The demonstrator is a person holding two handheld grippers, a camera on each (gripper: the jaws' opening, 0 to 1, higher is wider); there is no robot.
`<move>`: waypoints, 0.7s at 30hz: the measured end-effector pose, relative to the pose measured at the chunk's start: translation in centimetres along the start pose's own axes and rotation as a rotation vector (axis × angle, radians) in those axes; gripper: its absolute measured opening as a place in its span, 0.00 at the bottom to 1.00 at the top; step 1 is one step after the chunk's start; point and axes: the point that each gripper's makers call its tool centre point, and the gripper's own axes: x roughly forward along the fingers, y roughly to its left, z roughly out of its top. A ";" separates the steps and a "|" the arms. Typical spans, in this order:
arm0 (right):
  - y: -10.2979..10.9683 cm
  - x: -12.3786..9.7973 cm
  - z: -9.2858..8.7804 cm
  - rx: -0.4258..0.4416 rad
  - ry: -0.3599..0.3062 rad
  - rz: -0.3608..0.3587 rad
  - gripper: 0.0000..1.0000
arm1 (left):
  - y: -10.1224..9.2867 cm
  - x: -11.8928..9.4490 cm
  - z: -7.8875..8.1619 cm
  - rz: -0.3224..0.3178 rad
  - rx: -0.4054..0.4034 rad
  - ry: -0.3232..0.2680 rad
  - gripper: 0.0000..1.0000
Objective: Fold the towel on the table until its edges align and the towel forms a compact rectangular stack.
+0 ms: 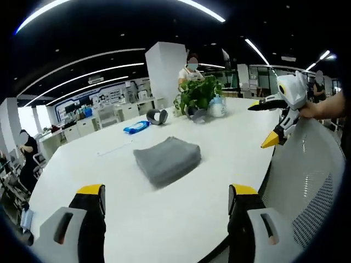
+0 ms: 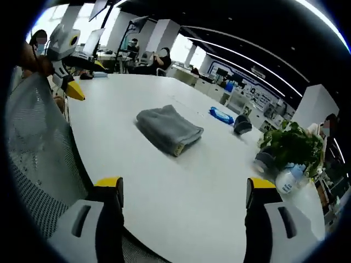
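On the worktop (image 1: 181,208): one folded grey towel (image 1: 168,159), one blue packet (image 1: 136,127) at its eleven o'clock, one potted plant (image 1: 198,93), one plastic bottle (image 1: 217,107), and two dark grey rolls (image 1: 157,116).

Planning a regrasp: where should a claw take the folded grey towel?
Grip the towel at its open layered end, the one with the pale tag in the right gripper view. Come in low from the table edge side; the stack lies flat and the layers there are exposed.

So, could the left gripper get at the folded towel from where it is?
Probably yes: the left gripper has its jaws open, facing the grey towel, with only bare white table between them.
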 end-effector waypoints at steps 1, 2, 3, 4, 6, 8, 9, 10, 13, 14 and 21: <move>0.1 0.1 -0.5 -0.008 0.030 0.007 0.88 | 0.2 0.0 -0.1 0.008 -0.006 0.006 0.95; 0.1 0.2 -1.3 -0.033 0.078 0.010 0.87 | 0.4 -0.1 -0.5 0.022 -0.010 0.025 0.95; 0.1 0.2 -1.7 -0.051 0.096 0.014 0.87 | 0.5 -0.3 -0.8 0.033 -0.014 0.036 0.95; 0.2 0.2 -1.8 -0.060 0.100 0.012 0.88 | 0.3 -0.5 -0.9 0.042 -0.025 0.038 0.95; 0.3 0.1 -1.6 -0.055 0.087 0.011 0.90 | -0.5 -1.3 -0.6 0.046 -0.059 0.002 0.95; 0.0 0.0 -1.2 -0.045 0.059 -0.001 0.90 | -0.8 -1.8 -0.3 0.066 -0.050 -0.024 0.93; -0.1 -0.1 -1.2 -0.042 0.057 -0.005 0.89 | -0.5 -1.8 -0.2 0.086 -0.039 -0.022 0.92; -0.2 -0.1 -1.2 -0.040 0.059 -0.006 0.89 | -0.2 -1.8 -0.2 0.103 -0.031 -0.017 0.92; 0.2 0.0 -1.5 -0.025 0.068 0.017 0.88 | 0.2 -1.4 -0.8 0.097 -0.059 -0.007 0.91; 0.6 0.1 -1.6 -0.035 0.079 0.027 0.88 | 0.3 -1.4 -1.2 0.090 -0.072 0.007 0.89; 1.7 0.5 -3.6 -0.111 0.196 0.073 0.87 | 0.7 -1.8 -2.8 0.100 -0.145 0.079 0.81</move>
